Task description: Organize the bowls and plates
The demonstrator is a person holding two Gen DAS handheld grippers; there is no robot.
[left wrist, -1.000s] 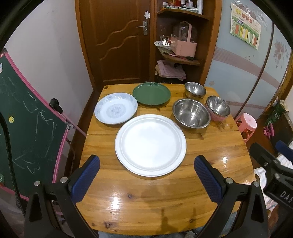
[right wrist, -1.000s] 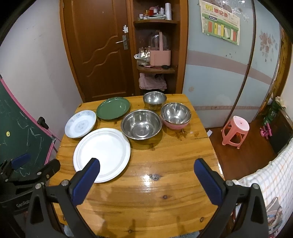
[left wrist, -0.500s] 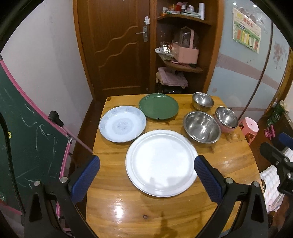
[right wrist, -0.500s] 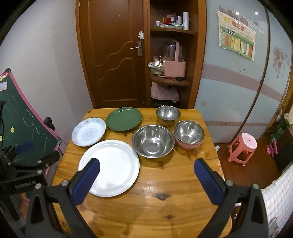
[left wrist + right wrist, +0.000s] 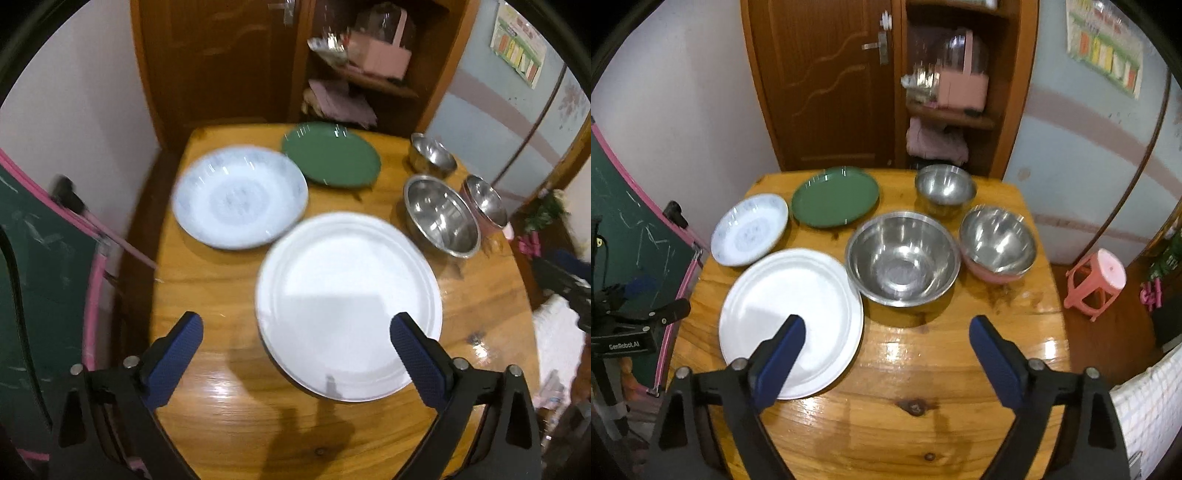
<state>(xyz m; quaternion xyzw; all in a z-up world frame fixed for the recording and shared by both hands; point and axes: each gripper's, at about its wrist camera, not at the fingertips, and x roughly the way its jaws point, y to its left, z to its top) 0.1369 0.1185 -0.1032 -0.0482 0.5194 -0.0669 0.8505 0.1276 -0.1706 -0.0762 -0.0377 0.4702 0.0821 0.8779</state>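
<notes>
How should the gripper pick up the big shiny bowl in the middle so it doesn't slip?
Probably by its rim. The big steel bowl stands upright with smooth, rounded sides, so pinch the thin near rim, one finger inside and one outside. Come from the near side with the right gripper, which is open and empty: the large white plate crowds its left, the pink-bottomed bowl its right.

Wooden table (image 5: 960, 369), glossy, knots in the near boards. Brown door (image 5: 827, 85) at far wall, metal handle (image 5: 877, 46). Open shelf unit (image 5: 955, 114) right of door: pink container (image 5: 962, 86) above, folded cloth (image 5: 936, 142) below. Green chalkboard (image 5: 624, 221) at left. Pink stool (image 5: 1097, 282) on floor, right. Wall poster (image 5: 1102, 44) upper right
</notes>
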